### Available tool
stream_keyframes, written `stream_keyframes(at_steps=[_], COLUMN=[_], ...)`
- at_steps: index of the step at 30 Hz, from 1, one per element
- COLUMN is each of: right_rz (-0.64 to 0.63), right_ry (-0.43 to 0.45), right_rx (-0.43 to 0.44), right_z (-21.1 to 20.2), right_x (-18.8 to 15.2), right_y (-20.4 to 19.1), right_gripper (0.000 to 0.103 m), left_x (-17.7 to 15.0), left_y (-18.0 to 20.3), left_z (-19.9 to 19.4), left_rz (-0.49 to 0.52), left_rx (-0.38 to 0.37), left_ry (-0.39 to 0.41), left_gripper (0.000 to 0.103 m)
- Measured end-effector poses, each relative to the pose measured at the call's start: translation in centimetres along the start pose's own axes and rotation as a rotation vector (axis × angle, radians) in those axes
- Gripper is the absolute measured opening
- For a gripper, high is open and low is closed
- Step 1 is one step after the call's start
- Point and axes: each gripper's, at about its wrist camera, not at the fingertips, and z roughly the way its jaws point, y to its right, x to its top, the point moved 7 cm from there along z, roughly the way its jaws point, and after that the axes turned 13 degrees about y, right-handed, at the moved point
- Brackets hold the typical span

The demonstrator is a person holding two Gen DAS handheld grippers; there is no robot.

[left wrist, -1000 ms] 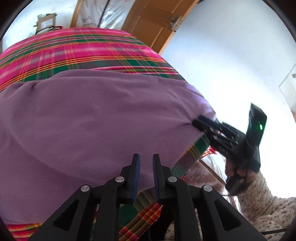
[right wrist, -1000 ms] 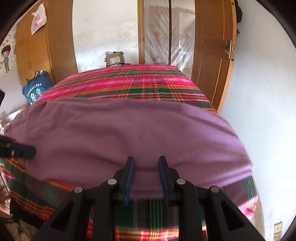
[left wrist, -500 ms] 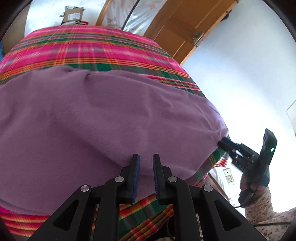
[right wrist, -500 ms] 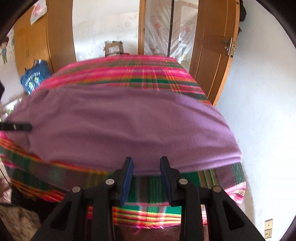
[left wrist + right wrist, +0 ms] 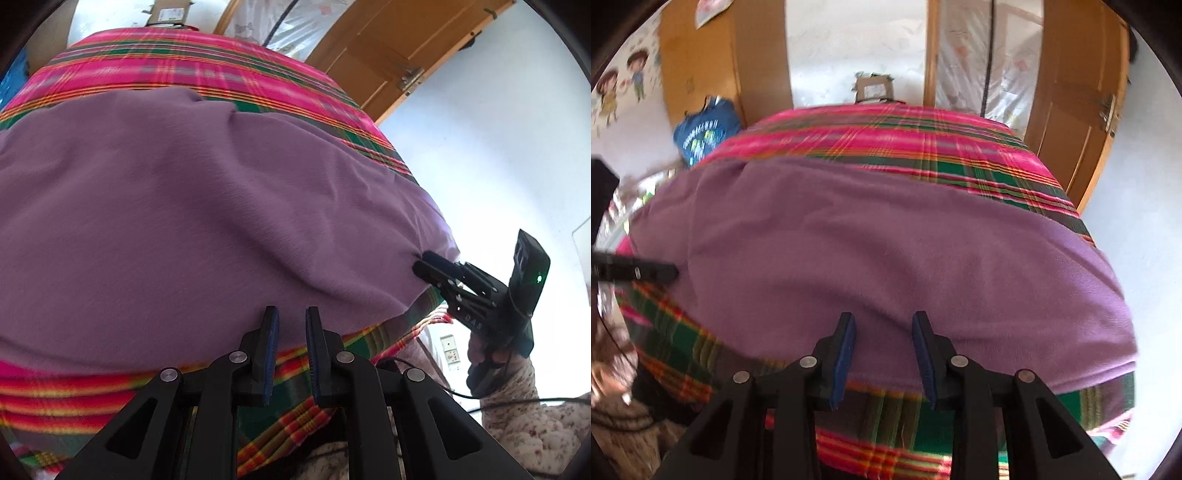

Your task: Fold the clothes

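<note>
right gripper point(image 5: 882, 352) hovers over the near hem of the purple garment point(image 5: 886, 258), jaws opening, cloth showing behind the gap but the pads don't press on it. from the left wrist view its tips sit right at the garment's near right corner, touching or just beside the fabric (can't tell which). left gripper point(image 5: 290, 354) has a narrow gap between its pads, nothing pinched, parked at the garment's near hem toward the left end; in the right wrist view its tip reaches the garment's left edge.

garment lies spread flat across the near half of the plaid bedspread point(image 5: 905, 140), near hem close to the bed's front edge, a few soft ripples in it.

handling guess: light, limp, fleecy knit, no stiffness, will sag and drape when lifted, not fragile, not slippery against the pads. best hold looks like the two near corners at the hem, pinching both layers (if doubled), then carrying them toward the garment's far edge.
</note>
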Motion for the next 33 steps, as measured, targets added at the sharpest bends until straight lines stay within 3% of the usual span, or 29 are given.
stream_keyframes(at_steps=[4,9,16,19,26,33], right_rz=[-0.005,-0.031,-0.149,-0.181,-0.108,-0.017], right_ry=[0.033,0.063,-0.023,-0.028,0.05,0.02], right_rx=[0.04,0.181,0.239,0.247,0.234,0.251], right_z=[-0.5,0.9,1.9,1.5,2.5,7.8], right_x=[1.3,3.7,1.8,2.4,7.7,12.4], right_y=[-1.2,-5.4,-9.6,-9.8,-7.9,-6.0], right_gripper=[0.033,0.033,0.033,0.033,0.033,0.033], left_x=[0.7,1.5,1.7,2.2,5.6,9.8], left_y=[-1.7,-5.9,-10.1,-11.5,-11.1,-11.6], left_z=[-1.7,-3.2,-5.6,-6.4,-5.5,-3.5], left_rz=[-0.003,-0.133,-0.228,-0.269,-0.222,-0.219], left_rx=[0.053,0.135,0.217,0.243,0.228,0.222], left_ry=[0.044,0.099,0.152,0.173,0.189,0.182], left_gripper=[0.015,0.015,0.015,0.015,0.018,0.018])
